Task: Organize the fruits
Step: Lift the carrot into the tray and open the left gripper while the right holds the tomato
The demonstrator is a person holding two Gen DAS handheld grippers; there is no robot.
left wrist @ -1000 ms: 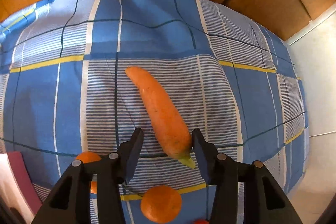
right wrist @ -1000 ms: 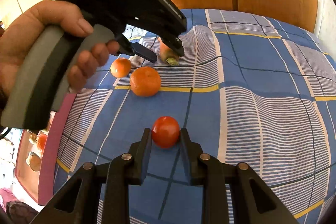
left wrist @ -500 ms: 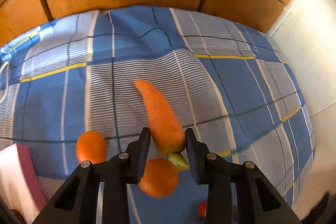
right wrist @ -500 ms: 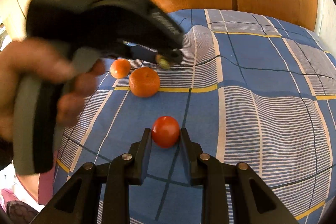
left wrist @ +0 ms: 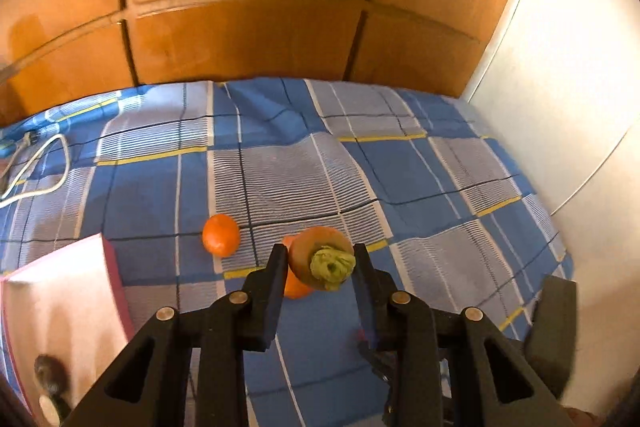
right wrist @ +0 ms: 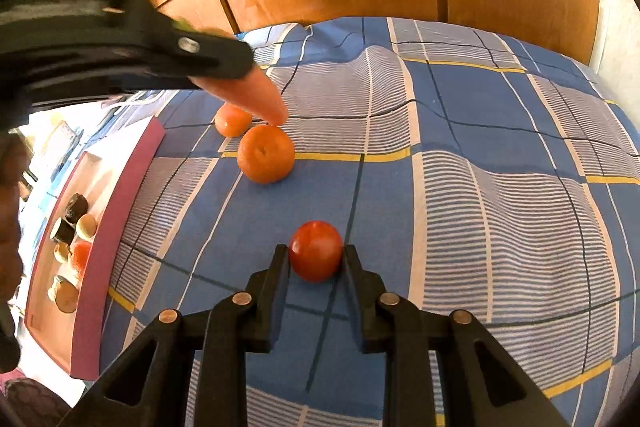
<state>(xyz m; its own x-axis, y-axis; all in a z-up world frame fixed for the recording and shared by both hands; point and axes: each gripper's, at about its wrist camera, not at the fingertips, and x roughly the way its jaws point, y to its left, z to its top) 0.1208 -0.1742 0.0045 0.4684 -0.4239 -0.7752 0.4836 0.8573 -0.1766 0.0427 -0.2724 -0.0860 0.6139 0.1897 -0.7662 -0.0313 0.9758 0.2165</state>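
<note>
The carrot point(left wrist: 320, 259) is clamped between the black fingers of the left gripper point(left wrist: 320, 263), up off the bedsheet point(left wrist: 280, 179). From the left wrist you mostly see its cut end, a stubby pale-green stalk on a dull orange shoulder; from the right wrist its smooth orange tip point(right wrist: 256, 95) points down, right above the bigger mandarin point(right wrist: 266, 153). The smaller mandarin point(right wrist: 232, 119) sits just behind that one, toward the sheet's left edge. Those jaws have only just finished closing, with the carrot squeezed between them.

The right gripper point(right wrist: 316, 259) is closed tight on a glossy red tomato point(right wrist: 316, 251) resting on the sheet, near the edge closest to the camera. A pink-rimmed tray point(right wrist: 120, 195) with a few small items lies along the left edge of the blue plaid sheet.
</note>
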